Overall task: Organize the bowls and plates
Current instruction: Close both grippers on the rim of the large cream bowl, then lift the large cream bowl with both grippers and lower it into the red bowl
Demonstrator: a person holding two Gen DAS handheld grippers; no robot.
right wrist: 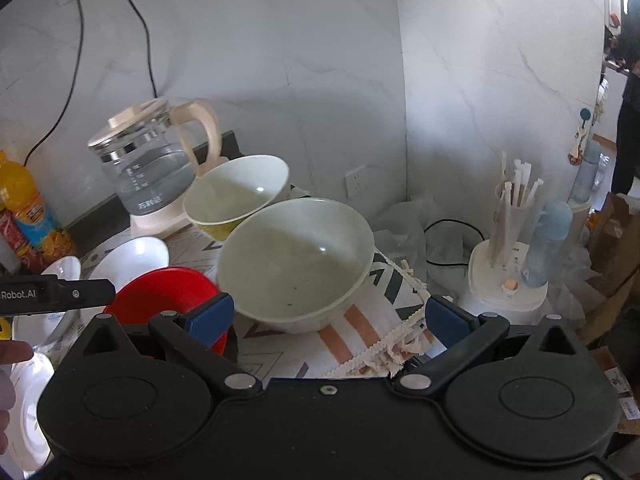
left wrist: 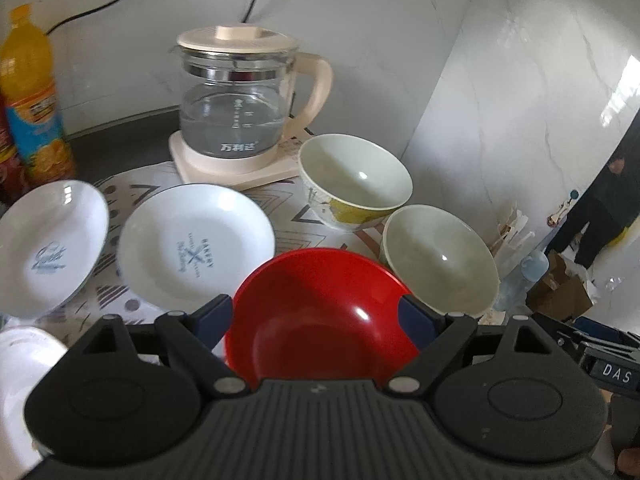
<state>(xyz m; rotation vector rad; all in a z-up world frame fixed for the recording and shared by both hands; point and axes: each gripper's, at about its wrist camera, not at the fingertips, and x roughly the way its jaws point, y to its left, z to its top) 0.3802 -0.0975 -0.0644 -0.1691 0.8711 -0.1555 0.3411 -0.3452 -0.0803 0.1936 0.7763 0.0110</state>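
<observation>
A red bowl (left wrist: 320,312) sits on the patterned cloth between the wide-open fingers of my left gripper (left wrist: 318,316); whether the pads touch its rim I cannot tell. It also shows in the right wrist view (right wrist: 164,292). Two pale green bowls stand to its right: a near one (left wrist: 440,260) (right wrist: 296,260) and a far one with a yellow pattern (left wrist: 354,182) (right wrist: 236,192). Two white plates (left wrist: 196,244) (left wrist: 50,240) lie to the left. My right gripper (right wrist: 328,316) is open and empty, just in front of the near green bowl.
A glass kettle (left wrist: 236,96) on its cream base stands at the back by the marble wall. An orange drink bottle (left wrist: 32,92) stands far left. A cup of chopsticks (right wrist: 512,208) and a blue bottle (right wrist: 548,240) stand right of the cloth's fringed edge (right wrist: 400,320).
</observation>
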